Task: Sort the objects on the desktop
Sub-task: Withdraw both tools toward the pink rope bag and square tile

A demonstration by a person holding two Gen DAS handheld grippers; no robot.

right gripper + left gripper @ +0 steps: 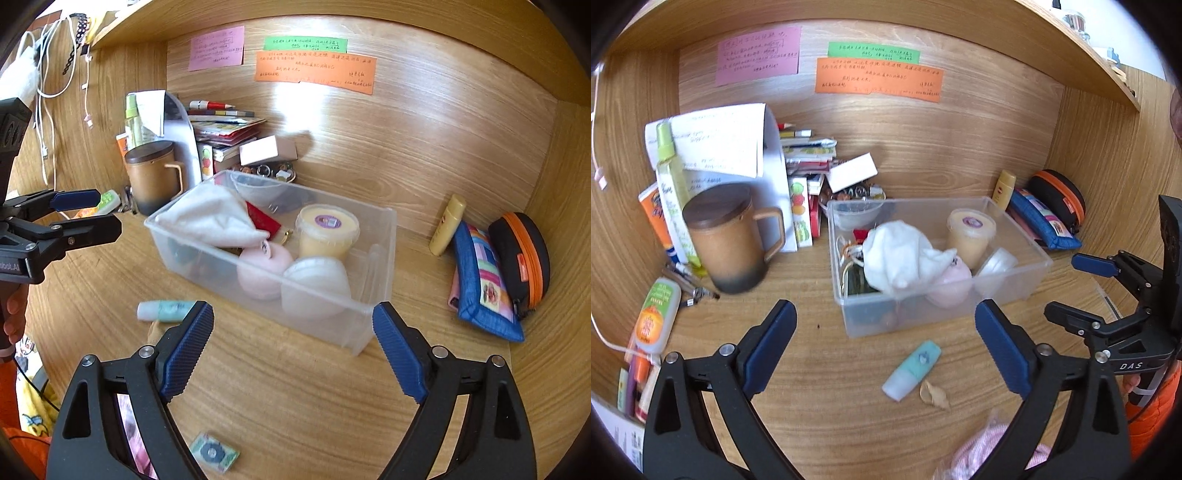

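left hand-held gripper [884, 347]: released, nothing between pads | right hand-held gripper [293, 345]: released, empty | clear bin [1027, 293]: on tabletop [820, 406] just ahead of both | mint tube [911, 370]: between left pads, untouched

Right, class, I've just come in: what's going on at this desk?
A person is sorting a cluttered desk with two handheld grippers. Both the left gripper and the right gripper are open and hold nothing. The clear plastic bin already holds a white cloth and a yellow tub. A small teal tube lies on the desk in front of the bin.
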